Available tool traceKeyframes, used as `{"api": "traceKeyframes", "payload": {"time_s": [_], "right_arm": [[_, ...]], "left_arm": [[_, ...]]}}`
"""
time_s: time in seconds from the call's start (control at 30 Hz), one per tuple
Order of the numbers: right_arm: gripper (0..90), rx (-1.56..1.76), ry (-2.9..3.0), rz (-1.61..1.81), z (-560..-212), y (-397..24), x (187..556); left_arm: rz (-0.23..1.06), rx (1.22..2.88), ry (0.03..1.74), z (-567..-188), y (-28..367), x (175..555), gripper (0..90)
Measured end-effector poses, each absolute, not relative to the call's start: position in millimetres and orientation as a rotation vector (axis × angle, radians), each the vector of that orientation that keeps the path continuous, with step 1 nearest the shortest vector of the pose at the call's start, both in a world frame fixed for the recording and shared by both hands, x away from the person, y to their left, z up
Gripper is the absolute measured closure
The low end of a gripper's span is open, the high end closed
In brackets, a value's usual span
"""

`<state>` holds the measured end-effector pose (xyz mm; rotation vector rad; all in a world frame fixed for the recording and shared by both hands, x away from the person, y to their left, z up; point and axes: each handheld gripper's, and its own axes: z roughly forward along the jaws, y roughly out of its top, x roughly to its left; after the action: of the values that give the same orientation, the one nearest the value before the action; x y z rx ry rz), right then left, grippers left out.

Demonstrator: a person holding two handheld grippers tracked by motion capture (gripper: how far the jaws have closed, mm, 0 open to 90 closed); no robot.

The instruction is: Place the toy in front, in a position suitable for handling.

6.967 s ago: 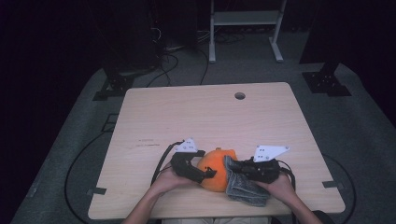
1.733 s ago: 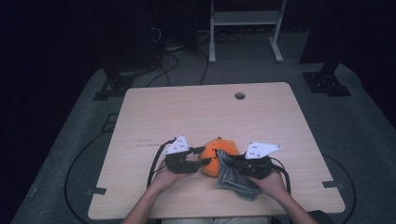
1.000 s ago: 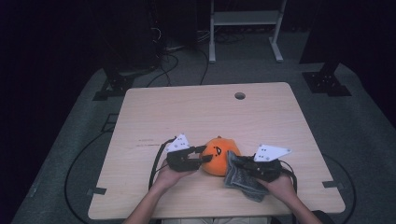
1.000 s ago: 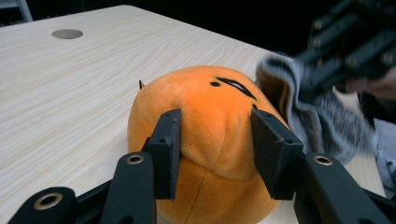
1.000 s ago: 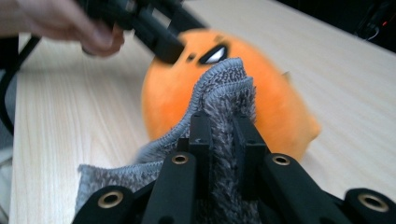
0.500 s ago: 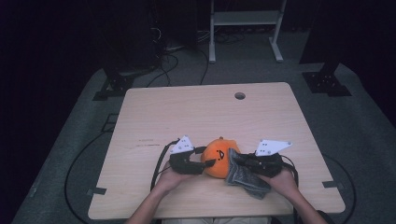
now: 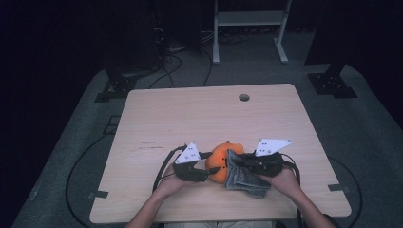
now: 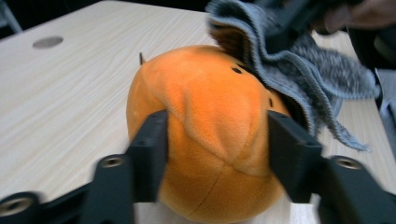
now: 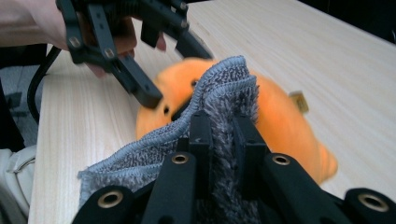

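Note:
An orange plush pumpkin (image 7: 218, 161) (image 8: 210, 93) (image 9: 285, 126) sits near the table's front edge. My left gripper (image 7: 212, 167) (image 8: 217, 130) comes at it from the left. Its jaws have just been opening and now stand either side of the pumpkin without squeezing it. My right gripper (image 7: 239, 165) (image 9: 223, 123) is shut on a grey fluffy cloth (image 7: 243, 179) (image 9: 140, 154) (image 8: 303, 70). The cloth's folded edge lies over the pumpkin's right side. In the right gripper view the left gripper (image 9: 154, 70) shows beyond the cloth, one fingertip against the plush.
The light wooden table (image 7: 190, 114) has a round cable hole (image 7: 244, 97) at its far middle. Black cables trail from both grippers off the front edge. A white rack's legs (image 7: 247, 28) and dark stands are on the floor behind.
The left jaws have spread apart around the pumpkin. The right gripper has brought the cloth up and left, from beside the pumpkin onto its right side.

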<state>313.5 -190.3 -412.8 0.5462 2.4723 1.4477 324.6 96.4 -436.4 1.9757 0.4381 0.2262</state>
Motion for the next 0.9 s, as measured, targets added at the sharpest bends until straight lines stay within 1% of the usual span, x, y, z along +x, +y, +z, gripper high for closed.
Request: {"api": "traceKeyframes", "payload": {"time_s": [0.03,0.07,0.1,0.13,0.2,0.23,0.27,0.37,0.53,0.57,0.6,0.63,0.67,0.7,0.73,0.77,0.83,0.87,0.9], "right_arm": [[79.7,0.564,2.471,1.458,-415.7,-192.4,312.9],[79.7,0.587,2.466,1.486,-420.0,-194.1,310.1],[79.7,0.582,2.469,1.493,-420.6,-193.6,308.6],[79.7,0.574,2.471,1.489,-420.2,-192.3,306.5],[79.7,0.555,2.473,1.482,-418.9,-191.2,305.0],[79.7,0.543,2.468,1.492,-414.1,-191.4,304.2],[79.7,0.543,2.468,1.492,-414.1,-191.4,304.2],[79.6,0.573,2.426,1.537,-406.5,-199.1,311.3],[79.7,0.625,2.434,1.528,-412.8,-205.0,319.4],[79.7,0.641,2.442,1.53,-417.0,-205.9,319.7],[79.7,0.641,2.442,1.53,-417.0,-205.9,319.7],[79.6,0.64,2.436,1.533,-418.9,-205.5,318.5],[79.7,0.641,2.439,1.529,-420.5,-204.7,316.7],[79.7,0.632,2.446,1.529,-422.8,-202.9,312.4],[79.7,0.632,2.446,1.529,-422.8,-202.9,312.4],[79.7,0.611,2.449,1.512,-420.9,-201.3,309.0],[79.7,0.594,2.441,1.502,-415.9,-201.5,307.3],[79.7,0.594,2.441,1.502,-415.9,-201.5,307.3],[79.7,0.581,2.431,1.506,-412.2,-201.4,305.6]], "left_arm": [[0.198,1.957,0.476,-436.1,95.7,326.0,27.8],[0.165,1.942,0.51,-435.9,94.3,327.8,18.7],[0.114,1.931,0.556,-436.6,91.2,330.3,18.8],[0.115,1.932,0.56,-437.0,90.6,330.3,23.0],[0.136,1.937,0.546,-436.8,90.5,329.3,34.5],[0.178,1.942,0.509,-436.2,91.5,326.7,38.6],[0.178,1.942,0.509,-436.2,91.5,326.7,40.8],[0.199,1.955,0.445,-437.1,92.7,323.8,43.8],[0.206,1.97,0.415,-437.2,95.0,323.9,44.7],[0.195,1.962,0.427,-437.2,96.0,325.3,43.5],[0.195,1.962,0.427,-437.2,96.0,325.3,39.1],[0.173,1.945,0.46,-436.8,96.1,326.4,39.1],[0.118,1.913,0.514,-436.5,95.7,328.6,31.4],[0.022,1.873,0.585,-436.0,94.1,332.8,23.5],[0.022,1.873,0.585,-436.0,94.1,332.8,25.2],[0.093,1.903,0.552,-436.0,91.7,329.4,31.4],[0.11,1.904,0.54,-435.8,91.3,327.6,38.8],[0.132,1.91,0.519,-435.0,91.3,326.1,38.8],[0.162,1.924,0.491,-433.9,90.6,324.1,41.8]]}}
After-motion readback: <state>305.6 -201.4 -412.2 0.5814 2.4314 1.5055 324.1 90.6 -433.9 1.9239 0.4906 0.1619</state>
